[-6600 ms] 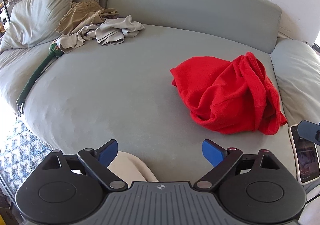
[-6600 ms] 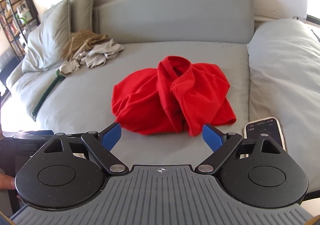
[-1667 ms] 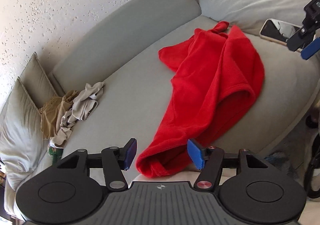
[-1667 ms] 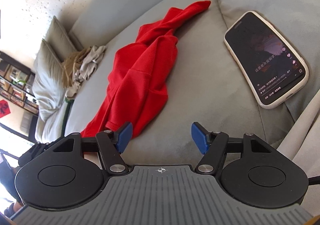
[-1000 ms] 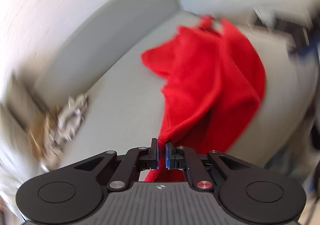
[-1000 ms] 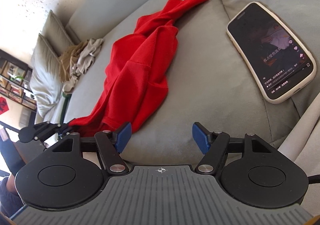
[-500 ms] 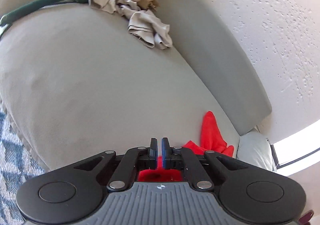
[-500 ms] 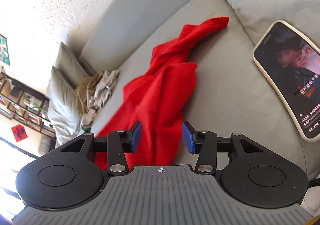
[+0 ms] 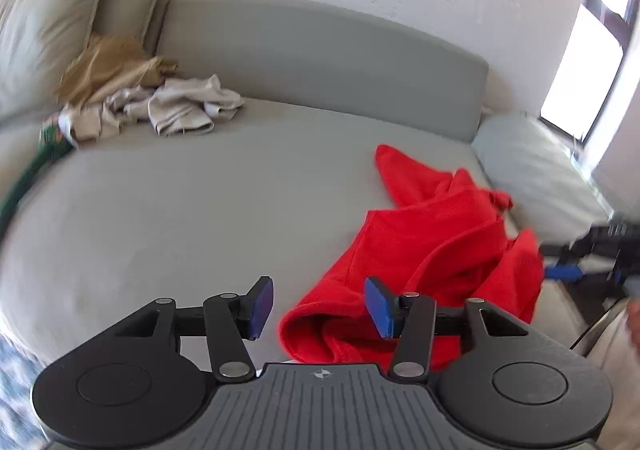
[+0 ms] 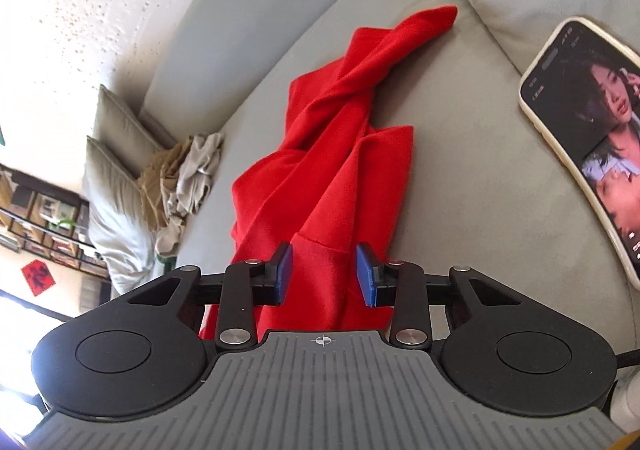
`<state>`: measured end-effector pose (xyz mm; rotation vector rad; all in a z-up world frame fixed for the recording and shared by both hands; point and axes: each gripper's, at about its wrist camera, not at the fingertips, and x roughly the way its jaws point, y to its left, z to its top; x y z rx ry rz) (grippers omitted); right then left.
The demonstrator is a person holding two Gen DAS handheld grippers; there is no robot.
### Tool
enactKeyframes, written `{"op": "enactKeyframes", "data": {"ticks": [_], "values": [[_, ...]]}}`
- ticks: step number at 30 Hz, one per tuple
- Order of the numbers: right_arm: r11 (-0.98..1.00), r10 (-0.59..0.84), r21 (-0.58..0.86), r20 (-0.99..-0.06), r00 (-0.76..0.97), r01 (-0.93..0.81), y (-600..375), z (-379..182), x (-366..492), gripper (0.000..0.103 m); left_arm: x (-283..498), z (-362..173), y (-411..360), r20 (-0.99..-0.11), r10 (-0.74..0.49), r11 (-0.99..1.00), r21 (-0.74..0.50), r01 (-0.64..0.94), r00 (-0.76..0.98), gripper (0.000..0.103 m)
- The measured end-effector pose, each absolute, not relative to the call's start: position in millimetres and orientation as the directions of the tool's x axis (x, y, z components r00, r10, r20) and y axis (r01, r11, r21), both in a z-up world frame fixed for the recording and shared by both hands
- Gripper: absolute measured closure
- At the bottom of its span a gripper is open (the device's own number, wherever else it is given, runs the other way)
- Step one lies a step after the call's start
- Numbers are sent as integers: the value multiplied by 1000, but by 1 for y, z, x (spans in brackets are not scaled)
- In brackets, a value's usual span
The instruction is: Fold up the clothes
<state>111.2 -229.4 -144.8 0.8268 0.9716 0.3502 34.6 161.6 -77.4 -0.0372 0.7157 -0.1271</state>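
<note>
Broadly, a wide grey sofa bed (image 9: 160,218) fills both views, its backrest against a rough white wall. Nothing on it is folded yet, so the task looks barely begun. Largest of the clothes is the red garment (image 10: 336,154), which lies twisted in a long rumpled strip on the seat, its near end hanging toward the front edge. It would need spreading flat before any fold. Farther back, near the cushions, a tan and pale grey heap of clothes (image 9: 136,98) waits untouched.

Next in size, the right gripper (image 10: 323,270) straddles the near end of the red garment; its jaws are closing with cloth between them, the pads not yet pressing. The left gripper (image 9: 318,306) is opening, its jaws apart over the red hem, gripping nothing.

Smallest, a phone (image 10: 588,130) lies on the seat well to the right of the garment, playing a video. Its tiny on-screen text is unreadable, and no brand or label shows anywhere.
</note>
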Motion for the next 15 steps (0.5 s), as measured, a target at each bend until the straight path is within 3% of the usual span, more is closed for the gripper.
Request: {"op": "enactKeyframes", "data": {"ticks": [2,5,15], "values": [[632,619,769,-576,534,97,-229,-147,111,65,28,-80,145,-667,-52,985,88,148,743,46],[645,615,759,-583,531,86,-228,-144,107,64,29,-91,133,-699,-10,956,203,211,715,43],[641,612,761,-583,534,96,-240,-145,100,59,63,-107,102,-739,17,850,365,380,673,49]]}}
